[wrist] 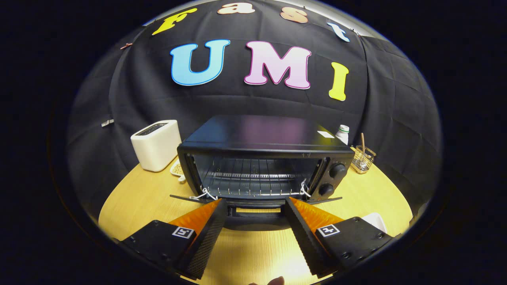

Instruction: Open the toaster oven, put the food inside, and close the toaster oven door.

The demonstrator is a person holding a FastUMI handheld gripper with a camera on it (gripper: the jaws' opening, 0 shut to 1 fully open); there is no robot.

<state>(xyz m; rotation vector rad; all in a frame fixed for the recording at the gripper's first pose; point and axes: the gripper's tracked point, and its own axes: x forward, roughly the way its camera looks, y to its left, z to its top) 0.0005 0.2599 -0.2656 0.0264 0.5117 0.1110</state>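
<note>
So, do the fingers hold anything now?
No. The fingers stand open, nothing between them, just before the open toaster oven door.

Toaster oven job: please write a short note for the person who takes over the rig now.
Claw: open, holding nothing, its fingers on either side of the lowered door.
Toaster oven: on the wooden table, door down, wire rack bare.
Done: oven opened.
Left: pick up the food, put it on the rack, close the door. I cannot identify the food from here; a white thing lies beside the right finger.
</note>
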